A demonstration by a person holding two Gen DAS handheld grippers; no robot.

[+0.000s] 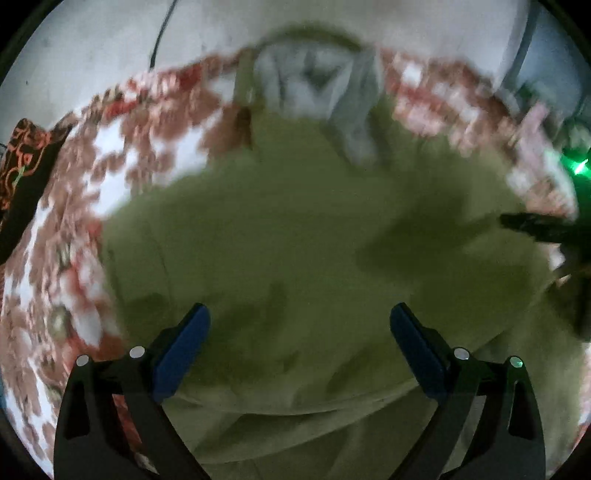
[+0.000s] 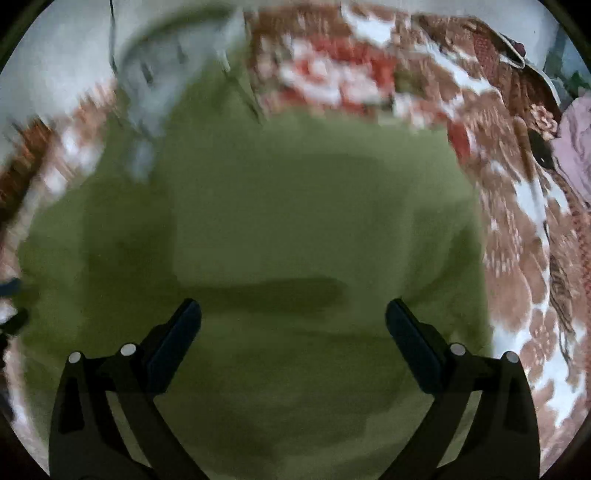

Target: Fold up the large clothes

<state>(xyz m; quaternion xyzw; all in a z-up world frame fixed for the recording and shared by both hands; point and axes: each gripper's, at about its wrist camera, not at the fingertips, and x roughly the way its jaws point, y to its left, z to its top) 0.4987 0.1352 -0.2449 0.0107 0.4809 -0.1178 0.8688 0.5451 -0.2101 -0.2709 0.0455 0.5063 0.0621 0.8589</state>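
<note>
A large olive-green garment (image 1: 295,229) lies spread on a bed with a red, brown and white flowered cover (image 1: 74,229). Its grey inner lining shows at the far collar end (image 1: 314,85). My left gripper (image 1: 300,314) is open and empty above the garment's near part. In the right wrist view the same green garment (image 2: 288,206) fills the middle, with the grey lining at upper left (image 2: 155,81). My right gripper (image 2: 293,310) is open and empty above it. The right gripper's dark tip (image 1: 535,225) shows at the left view's right edge. Both views are blurred.
The flowered bed cover (image 2: 517,236) surrounds the garment. A dark patterned cloth (image 1: 26,162) lies at the left edge. A pale wall with a hanging cable (image 1: 162,33) is behind the bed. A pink cloth (image 2: 576,155) lies at the far right.
</note>
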